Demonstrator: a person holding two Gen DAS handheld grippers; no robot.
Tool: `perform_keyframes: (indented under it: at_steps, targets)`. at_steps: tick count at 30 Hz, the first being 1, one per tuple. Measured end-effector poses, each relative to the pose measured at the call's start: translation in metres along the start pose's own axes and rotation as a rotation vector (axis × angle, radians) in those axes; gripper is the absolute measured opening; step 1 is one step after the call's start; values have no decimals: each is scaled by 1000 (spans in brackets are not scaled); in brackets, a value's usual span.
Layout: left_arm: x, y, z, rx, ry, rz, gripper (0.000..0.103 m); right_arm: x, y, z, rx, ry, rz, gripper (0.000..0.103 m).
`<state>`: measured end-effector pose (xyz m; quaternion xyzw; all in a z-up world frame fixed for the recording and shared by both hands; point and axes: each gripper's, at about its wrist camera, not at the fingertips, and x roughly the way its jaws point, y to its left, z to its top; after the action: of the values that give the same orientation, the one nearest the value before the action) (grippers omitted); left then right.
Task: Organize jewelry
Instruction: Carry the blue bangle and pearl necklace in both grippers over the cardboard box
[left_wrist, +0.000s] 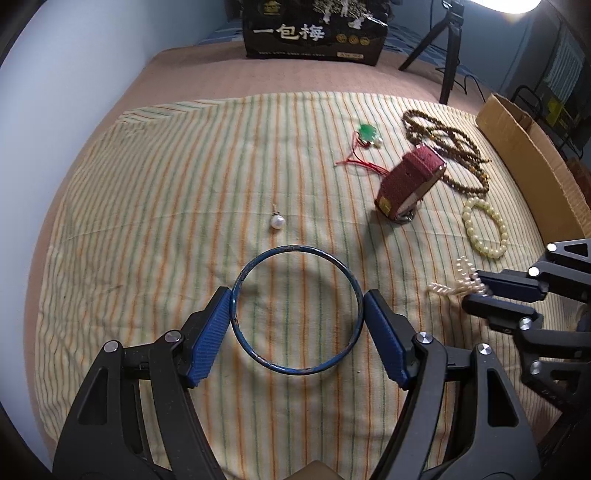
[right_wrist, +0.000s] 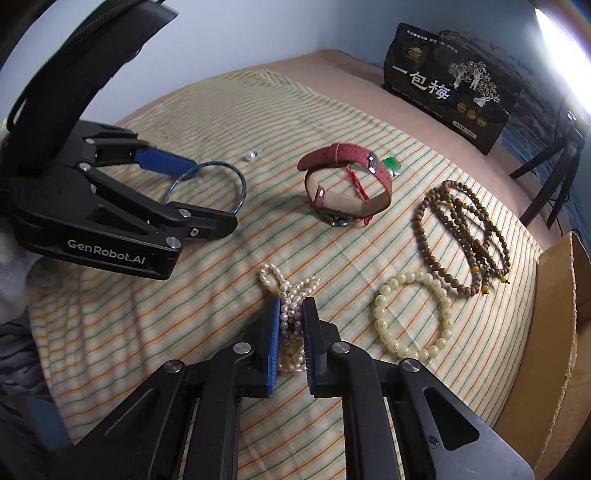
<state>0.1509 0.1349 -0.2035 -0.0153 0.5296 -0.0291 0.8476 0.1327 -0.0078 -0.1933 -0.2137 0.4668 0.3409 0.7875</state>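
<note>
My left gripper (left_wrist: 297, 308) is shut on a thin blue bangle (left_wrist: 295, 249), its pads pressing both sides of the ring just above the striped cloth (left_wrist: 166, 192); the bangle also shows in the right wrist view (right_wrist: 221, 166). My right gripper (right_wrist: 290, 306) is shut on a bunched pearl strand (right_wrist: 291, 291), seen in the left wrist view too (left_wrist: 454, 286). On the cloth lie a loose pearl pendant (left_wrist: 277, 221), a red-strapped watch (right_wrist: 347, 181), a green pendant on red cord (left_wrist: 367, 133), a brown bead necklace (right_wrist: 461, 229) and a cream bead bracelet (right_wrist: 413, 314).
A cardboard box (left_wrist: 532, 162) stands along the cloth's right side. A black printed bag (left_wrist: 314, 33) stands at the back. A tripod (left_wrist: 448, 48) is beyond the bed. A wall runs along the left.
</note>
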Motion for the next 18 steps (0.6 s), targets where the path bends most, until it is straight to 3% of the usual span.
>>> perform_keyframes:
  at_steps: [9, 18]
  targets:
    - [-32, 3, 8, -32, -70, -5, 74, -33, -12, 7, 61, -76, 16, 9]
    - [-66, -22, 26, -22, -159, -41, 74, -74, -29, 3, 114, -148, -5, 9]
